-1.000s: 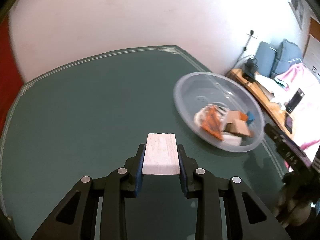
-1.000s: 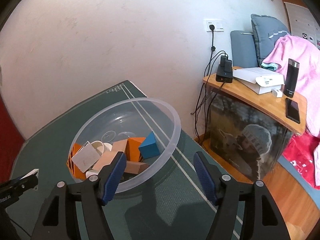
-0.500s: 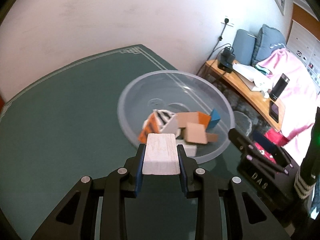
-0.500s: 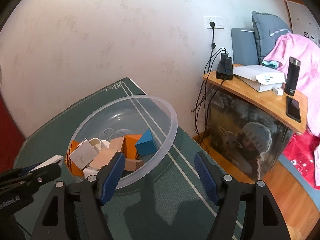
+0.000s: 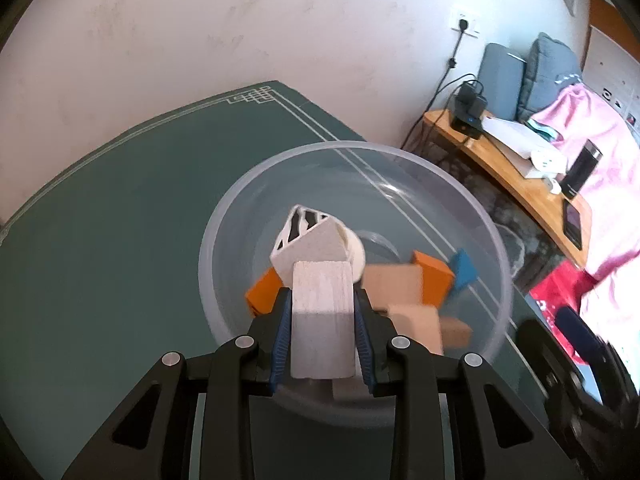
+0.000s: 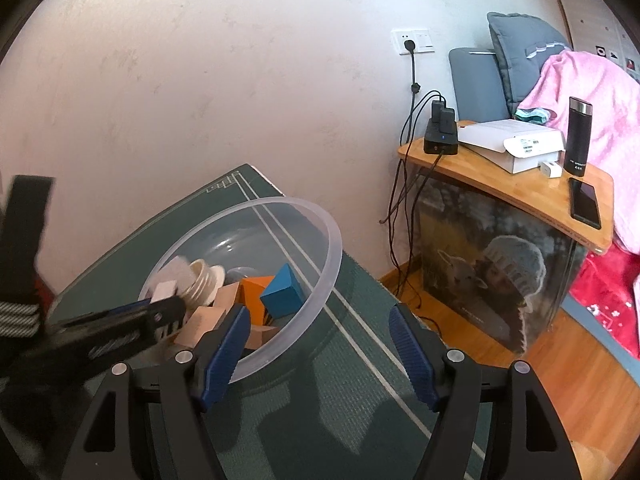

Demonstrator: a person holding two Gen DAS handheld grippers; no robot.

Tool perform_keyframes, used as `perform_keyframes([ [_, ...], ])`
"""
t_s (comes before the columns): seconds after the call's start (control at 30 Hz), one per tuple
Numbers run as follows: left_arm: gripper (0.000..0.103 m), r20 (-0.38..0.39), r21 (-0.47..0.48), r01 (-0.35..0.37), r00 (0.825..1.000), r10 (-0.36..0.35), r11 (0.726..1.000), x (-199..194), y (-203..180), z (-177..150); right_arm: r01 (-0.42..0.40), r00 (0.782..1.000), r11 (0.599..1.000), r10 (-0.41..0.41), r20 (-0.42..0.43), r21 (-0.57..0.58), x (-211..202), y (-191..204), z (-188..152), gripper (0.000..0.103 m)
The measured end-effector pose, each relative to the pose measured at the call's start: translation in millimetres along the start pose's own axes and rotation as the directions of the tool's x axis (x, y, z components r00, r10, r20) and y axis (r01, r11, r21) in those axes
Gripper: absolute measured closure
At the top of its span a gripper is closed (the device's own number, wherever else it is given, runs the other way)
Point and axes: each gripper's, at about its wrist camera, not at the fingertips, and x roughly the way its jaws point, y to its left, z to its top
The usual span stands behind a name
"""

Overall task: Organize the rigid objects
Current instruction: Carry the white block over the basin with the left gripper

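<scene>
My left gripper (image 5: 322, 300) is shut on a pale wooden block (image 5: 322, 312) and holds it over the near side of a clear plastic bowl (image 5: 400, 160). The bowl holds several blocks: orange (image 5: 434, 276), blue (image 5: 462, 270), tan (image 5: 394, 282) and a white one with black stripes (image 5: 308, 236). In the right wrist view the left gripper (image 6: 160, 312) reaches into the bowl (image 6: 320, 232) from the left. My right gripper (image 6: 320, 332) is open and empty, just in front of the bowl's near right rim.
The bowl sits near the right corner of a dark green table (image 5: 120, 208). A wooden side table (image 6: 520, 188) with a charger, a white box, a black flask and a phone stands to the right, by a white wall.
My left gripper has carried the pale block to the right, from over bare table to over the bowl. The right gripper has stayed nearly still.
</scene>
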Motion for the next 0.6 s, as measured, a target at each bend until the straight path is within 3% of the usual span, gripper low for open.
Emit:
perform_keyframes([
  [0.6, 0.071, -0.001, 0.003, 0.039, 0.999, -0.039, 0.999, 12, -2, 23, 0.003, 1.0, 1.0, -0.003, -0.006, 0.009, 3, -1, -1, 0.028],
])
